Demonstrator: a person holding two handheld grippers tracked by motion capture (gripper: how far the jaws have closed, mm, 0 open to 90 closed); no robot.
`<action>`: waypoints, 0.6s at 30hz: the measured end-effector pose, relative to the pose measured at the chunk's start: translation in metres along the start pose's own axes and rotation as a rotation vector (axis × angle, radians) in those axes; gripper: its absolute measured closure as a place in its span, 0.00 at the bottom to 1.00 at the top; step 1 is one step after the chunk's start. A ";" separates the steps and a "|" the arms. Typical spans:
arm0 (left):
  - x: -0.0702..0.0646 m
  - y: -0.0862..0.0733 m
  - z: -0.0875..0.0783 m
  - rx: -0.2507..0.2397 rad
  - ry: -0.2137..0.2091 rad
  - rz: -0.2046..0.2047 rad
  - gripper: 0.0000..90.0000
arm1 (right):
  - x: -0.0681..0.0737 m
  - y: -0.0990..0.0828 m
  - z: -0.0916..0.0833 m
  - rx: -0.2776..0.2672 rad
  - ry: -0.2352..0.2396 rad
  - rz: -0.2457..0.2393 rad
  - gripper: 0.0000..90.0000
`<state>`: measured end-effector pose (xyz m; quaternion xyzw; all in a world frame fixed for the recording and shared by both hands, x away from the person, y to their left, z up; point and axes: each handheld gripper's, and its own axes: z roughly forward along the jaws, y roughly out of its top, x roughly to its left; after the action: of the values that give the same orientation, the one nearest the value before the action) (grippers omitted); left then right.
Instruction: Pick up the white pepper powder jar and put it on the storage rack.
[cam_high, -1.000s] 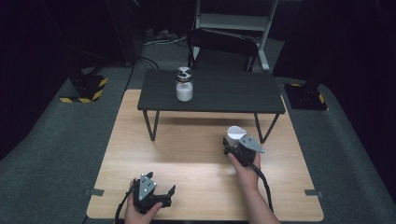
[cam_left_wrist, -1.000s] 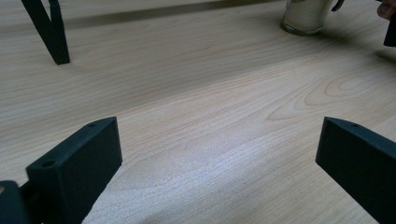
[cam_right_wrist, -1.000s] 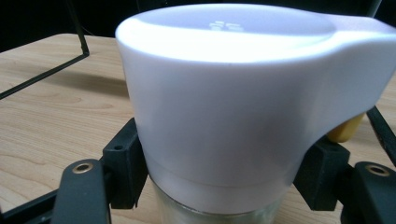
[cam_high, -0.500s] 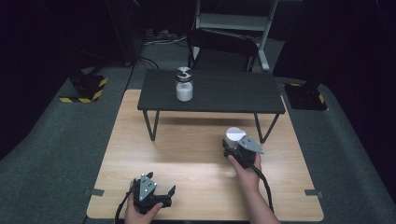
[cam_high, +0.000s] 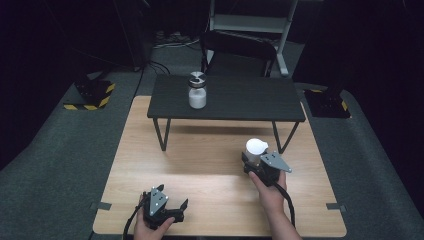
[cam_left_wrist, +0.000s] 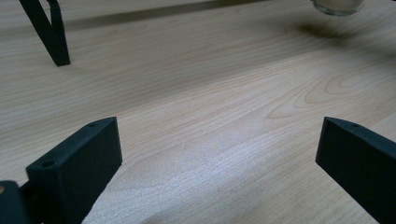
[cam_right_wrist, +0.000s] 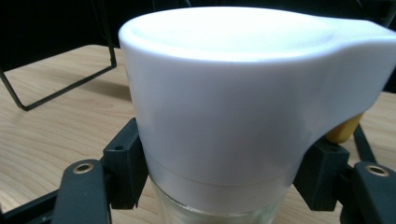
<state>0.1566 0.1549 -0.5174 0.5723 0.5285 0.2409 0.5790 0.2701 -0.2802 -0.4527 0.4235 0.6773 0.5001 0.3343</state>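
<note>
A glass jar with a white flip-top lid (cam_high: 256, 148) sits between the jaws of my right gripper (cam_high: 256, 160) at the right of the wooden table (cam_high: 200, 165). In the right gripper view the black pads (cam_right_wrist: 122, 163) press on both sides of the jar (cam_right_wrist: 224, 102) just under its lid. The left gripper view shows the jar's glass base (cam_left_wrist: 338, 4) hanging above its shadow. A second jar, with a grey lid (cam_high: 197, 90), stands on the low black table (cam_high: 250, 100). My left gripper (cam_high: 165, 199) rests at the near left edge, open, nothing between its fingers (cam_left_wrist: 79, 158).
The low black table stands across the far half of the wooden table on thin legs (cam_left_wrist: 51, 32). A dark chair (cam_high: 240, 55) is behind it. Yellow-and-black striped feet (cam_high: 92, 97) sit on the grey floor at either side.
My right gripper has shifted slightly right and toward the person, still holding the white-lidded jar. The left gripper has stayed where it was.
</note>
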 end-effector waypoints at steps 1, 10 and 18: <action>0.000 0.000 0.000 0.000 0.000 0.000 0.01 | 0.000 0.000 0.000 0.000 0.000 0.000 0.34; 0.000 0.000 0.000 0.002 -0.001 0.005 0.01 | -0.002 0.008 -0.024 -0.032 -0.005 -0.010 0.34; -0.001 0.000 0.000 0.003 -0.001 0.009 0.01 | -0.003 0.012 -0.038 -0.046 -0.010 -0.009 0.34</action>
<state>0.1566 0.1542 -0.5173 0.5756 0.5259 0.2426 0.5772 0.2406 -0.2965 -0.4304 0.4152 0.6658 0.5119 0.3496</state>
